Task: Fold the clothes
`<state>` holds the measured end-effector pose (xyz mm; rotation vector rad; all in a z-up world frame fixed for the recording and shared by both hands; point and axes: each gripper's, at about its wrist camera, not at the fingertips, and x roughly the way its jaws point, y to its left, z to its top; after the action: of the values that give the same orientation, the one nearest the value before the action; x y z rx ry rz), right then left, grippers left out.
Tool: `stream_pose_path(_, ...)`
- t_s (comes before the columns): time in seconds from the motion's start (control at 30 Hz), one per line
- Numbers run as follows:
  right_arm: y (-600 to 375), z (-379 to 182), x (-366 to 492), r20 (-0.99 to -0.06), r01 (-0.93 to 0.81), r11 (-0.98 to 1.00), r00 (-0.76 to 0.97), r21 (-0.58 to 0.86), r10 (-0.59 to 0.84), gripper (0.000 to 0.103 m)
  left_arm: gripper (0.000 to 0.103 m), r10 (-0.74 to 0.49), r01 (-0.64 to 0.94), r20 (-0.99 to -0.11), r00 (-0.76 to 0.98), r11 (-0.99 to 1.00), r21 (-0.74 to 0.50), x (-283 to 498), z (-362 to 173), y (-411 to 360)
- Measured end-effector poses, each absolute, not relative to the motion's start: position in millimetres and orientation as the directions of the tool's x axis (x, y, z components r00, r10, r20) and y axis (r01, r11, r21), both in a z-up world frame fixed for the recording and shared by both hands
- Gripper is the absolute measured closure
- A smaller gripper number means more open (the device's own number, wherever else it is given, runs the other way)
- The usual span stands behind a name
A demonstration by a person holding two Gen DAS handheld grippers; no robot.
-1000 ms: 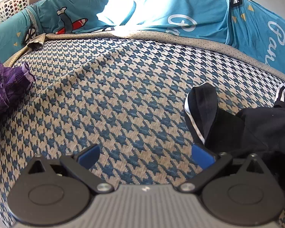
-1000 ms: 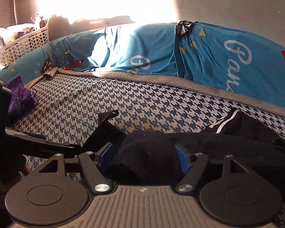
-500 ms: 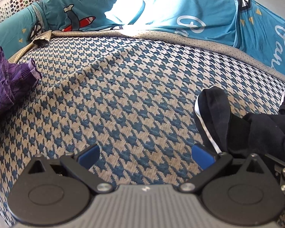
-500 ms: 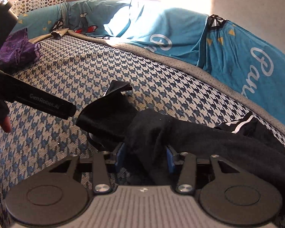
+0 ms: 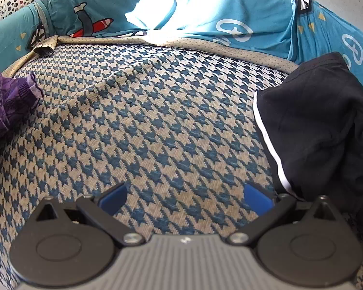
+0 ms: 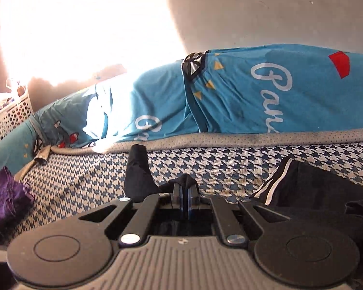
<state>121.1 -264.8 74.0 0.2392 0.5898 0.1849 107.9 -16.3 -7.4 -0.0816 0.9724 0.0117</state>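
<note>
A black garment with white stripes [image 5: 317, 125] hangs raised at the right of the left wrist view, above the houndstooth bed cover [image 5: 157, 120]. My left gripper [image 5: 185, 197] is open over bare cover, its blue pads wide apart, just left of the garment's striped edge. In the right wrist view my right gripper [image 6: 185, 194] is shut on a fold of the black garment [image 6: 138, 181], which bunches up over the fingertips. The rest of the garment, with its white stripe [image 6: 273, 181], lies to the right on the bed.
A purple garment [image 5: 4, 106] lies at the left edge of the bed, seen as purple cloth [image 6: 4, 198] in the right wrist view. Teal printed bedding [image 5: 230, 24] is heaped along the far side. A white perforated laundry basket [image 6: 9, 116] stands at the far left.
My right gripper has shut on the black garment and lifted it; the cloth now hangs higher in the left wrist view. The left gripper stayed open and moved closer to the garment.
</note>
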Motion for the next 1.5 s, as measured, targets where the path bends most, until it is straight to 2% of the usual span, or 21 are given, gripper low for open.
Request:
stream_pose_path(0.3, -289, 103, 138, -0.409, -0.068, 0.913, 0.879, 0.403, 0.246, 0.098, 0.000, -0.099, 0.028, -0.814, 0.572, 0.994, -0.102, 120, -4, -41)
stream_pose_path(0.4, -297, 110, 141, -0.375, -0.033, 0.909, 0.904, 0.416, 0.205, 0.098, 0.000, -0.079, 0.024, -0.800, 0.595, 0.996, -0.081, 125, 1, -48)
stream_pose_path(0.53, -297, 125, 135, -0.254, -0.039, 0.885, 0.951, 0.463, 0.175, 0.098, 0.000, -0.104, -0.018, -0.776, 0.622, 0.989, -0.147, 135, 14, -39)
stream_pose_path(0.67, -296, 142, 127, -0.117, -0.062, 0.857, 0.983, 0.512, 0.141, 0.098, 0.000, -0.038, -0.087, -0.747, 0.663, 0.988, -0.128, 139, 26, -21)
stream_pose_path(0.73, -281, 140, 127, -0.092, -0.137, 0.850, 0.973, 0.509, 0.212, 0.093, 0.000, 0.018, -0.130, -0.741, 0.671, 0.987, -0.095, 141, 30, -11)
stream_pose_path(0.83, -264, 128, 130, -0.170, -0.182, 0.863, 0.941, 0.471, 0.291, 0.091, 0.000, 0.094, -0.225, -0.741, 0.665, 0.971, -0.079, 143, 32, 10)
stream_pose_path(0.87, -259, 125, 131, -0.198, -0.190, 0.868, 0.931, 0.459, 0.308, 0.087, 0.000, 0.094, -0.238, -0.743, 0.663, 0.967, -0.089, 143, 32, 15)
stream_pose_path(0.97, -246, 113, 133, -0.280, -0.215, 0.879, 0.893, 0.426, 0.353, 0.087, 0.000, 0.086, -0.265, -0.748, 0.658, 0.956, -0.123, 143, 34, 29)
stream_pose_path(1.1, -229, 98, 135, -0.389, -0.253, 0.889, 0.829, 0.383, 0.403, 0.083, 0.000, 0.077, -0.260, -0.750, 0.657, 0.957, -0.130, 141, 34, 30)
stream_pose_path(1.27, -207, 78, 139, -0.519, -0.306, 0.892, 0.730, 0.334, 0.445, 0.072, 0.000, 0.063, -0.238, -0.755, 0.653, 0.963, -0.126, 139, 32, 22)
stream_pose_path(1.5, -234, 71, 149, -0.575, -0.144, 0.931, 0.751, 0.337, 0.324, 0.067, 0.000, 0.061, -0.219, -0.760, 0.647, 0.969, -0.109, 138, 28, 15)
